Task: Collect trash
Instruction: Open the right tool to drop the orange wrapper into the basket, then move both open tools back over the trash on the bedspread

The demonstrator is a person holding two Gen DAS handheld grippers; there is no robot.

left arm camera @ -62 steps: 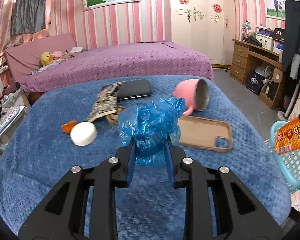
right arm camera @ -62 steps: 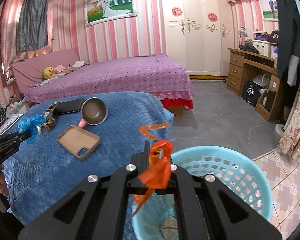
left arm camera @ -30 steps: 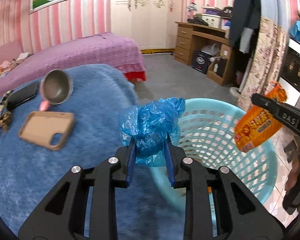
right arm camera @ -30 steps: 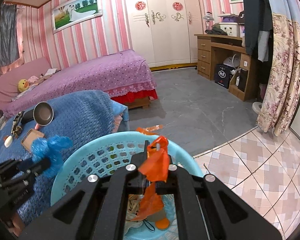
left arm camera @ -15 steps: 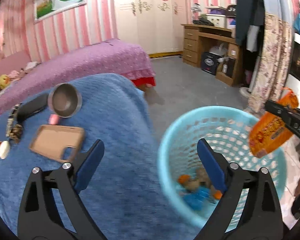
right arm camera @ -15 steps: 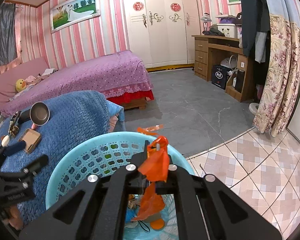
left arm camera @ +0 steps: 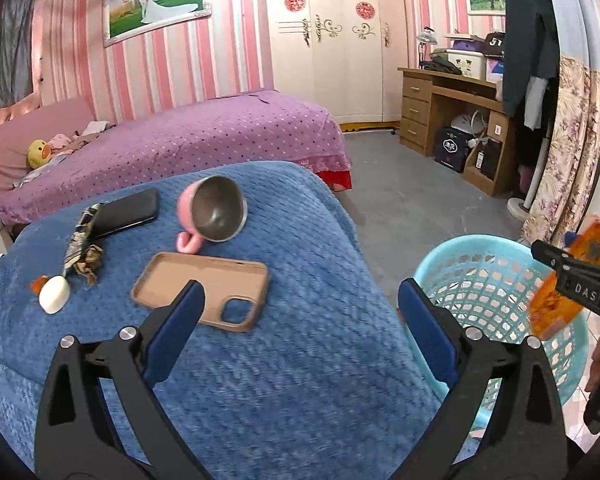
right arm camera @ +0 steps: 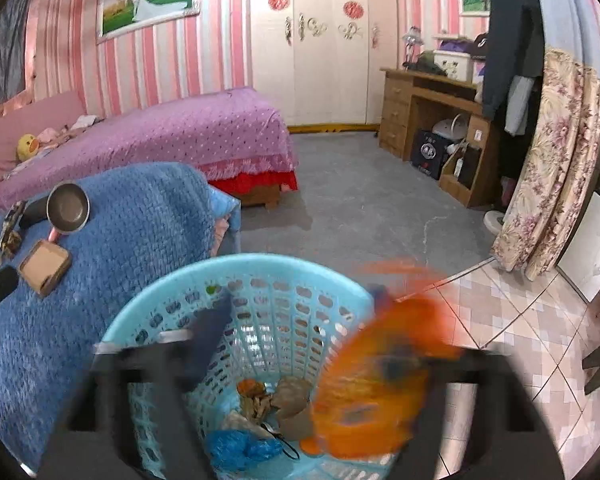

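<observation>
- At the far left of the left wrist view, a small white round thing (left arm camera: pixel 54 300) lies on the blue blanket (left arm camera: pixel 300 380); an orange scrap (left arm camera: pixel 36 282) shows just behind it, partly hidden, and what it is I cannot tell.
- Beside them lies a patterned folded thing (left arm camera: pixel 82 242), hard to make out, touching a black phone (left arm camera: pixel 126 213).
- A brown phone case (left arm camera: pixel 204 290) lies flat near the middle; the left finger (left arm camera: pixel 176 330) of the left gripper (left arm camera: pixel 300 330) covers its near edge.
- Just behind the case, a pink mug (left arm camera: pixel 214 212) lies on its side, with its steel inside turned to the camera.
- The left gripper points down and forward over the blanket. Its jaws are opening wide and nothing is between them.
- The light blue basket (left arm camera: pixel 500 292) stands to the right of the blanket, on the floor; the right finger of the left gripper hides its near rim.
- In the right wrist view, a crumpled blue plastic bag (right arm camera: pixel 240 450) lies on the basket bottom with brown scraps (right arm camera: pixel 288 398).
- The right gripper (right arm camera: pixel 300 344) hangs over the basket, tilted down. Its jaws are opening; both fingers are blurred by motion.
- The orange snack wrapper (right arm camera: pixel 380 380) is a blur at the right finger, above the basket; whether it touches the pad I cannot tell.
- At the right edge of the left wrist view, the wrapper shows behind the right gripper, and the hand below is cut off.
</observation>
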